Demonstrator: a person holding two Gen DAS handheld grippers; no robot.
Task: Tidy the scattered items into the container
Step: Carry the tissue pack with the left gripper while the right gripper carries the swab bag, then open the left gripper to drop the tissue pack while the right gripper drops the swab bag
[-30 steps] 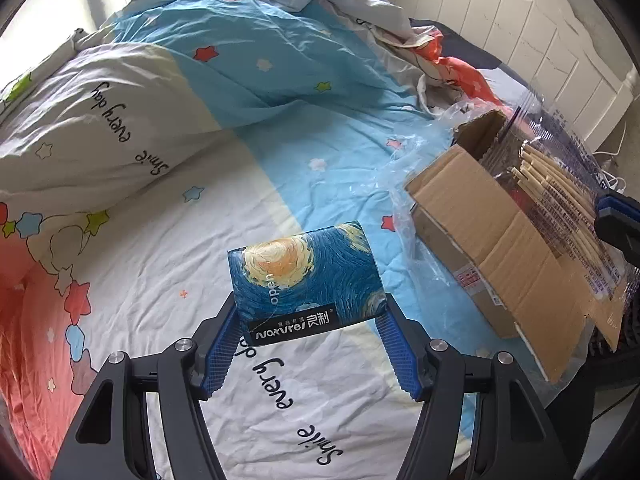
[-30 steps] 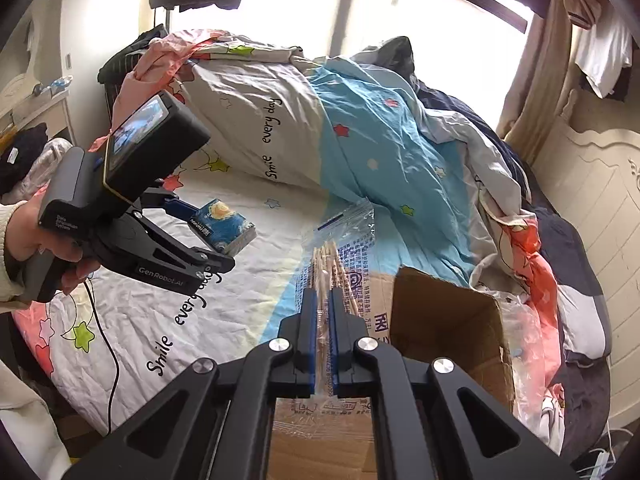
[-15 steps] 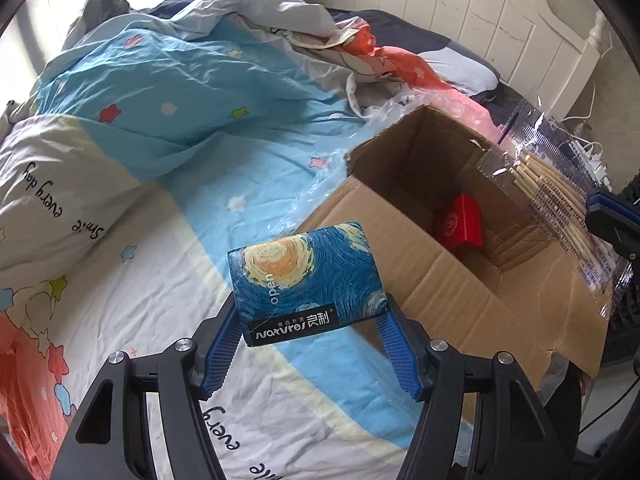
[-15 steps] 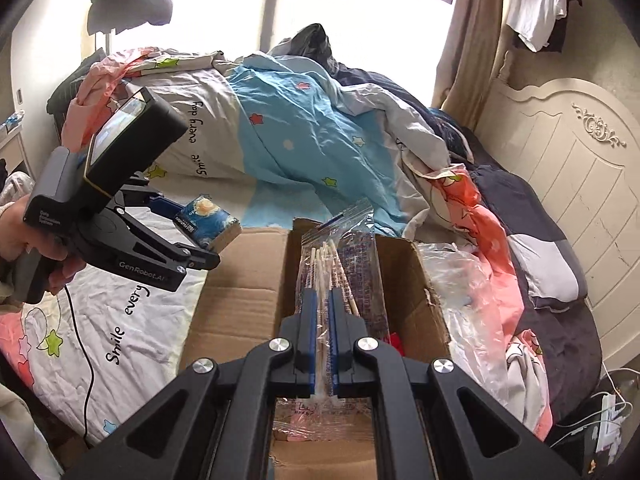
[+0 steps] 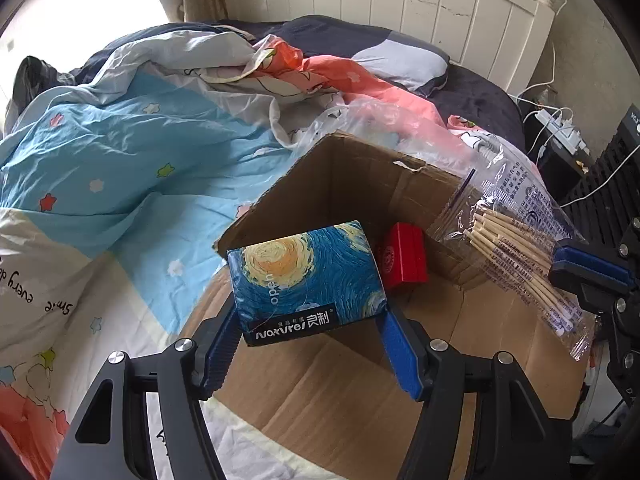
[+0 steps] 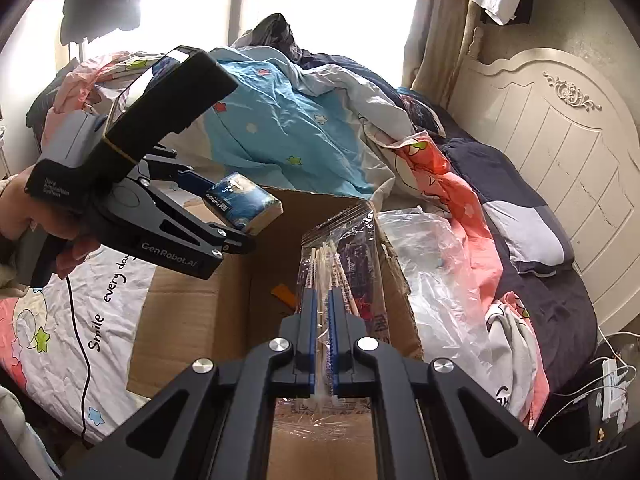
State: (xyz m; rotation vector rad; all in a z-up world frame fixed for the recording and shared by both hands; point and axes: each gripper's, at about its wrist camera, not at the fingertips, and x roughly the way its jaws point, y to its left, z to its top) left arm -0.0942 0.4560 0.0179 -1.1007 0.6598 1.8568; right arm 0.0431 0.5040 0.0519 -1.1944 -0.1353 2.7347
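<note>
Left gripper (image 5: 310, 328) clamps tissue pack (image 5: 306, 280), right gripper (image 6: 324, 320) pinches chopstick bag (image 6: 340, 256); both above cardboard box (image 5: 360, 184). Next, probably lower and release.

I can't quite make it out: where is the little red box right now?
In the left wrist view, the red box lies inside the cardboard box, just right of the blue tissue pack held above it, and left of the bag of sticks.

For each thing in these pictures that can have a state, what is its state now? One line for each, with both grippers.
Left gripper: shut on the tissue pack.
Tissue pack: held in the air over the box.
Right gripper: shut on the bag of sticks.
Bag of sticks: held above the box.
Cardboard box: open, flaps spread.
Red box: lying inside the cardboard box.
</note>
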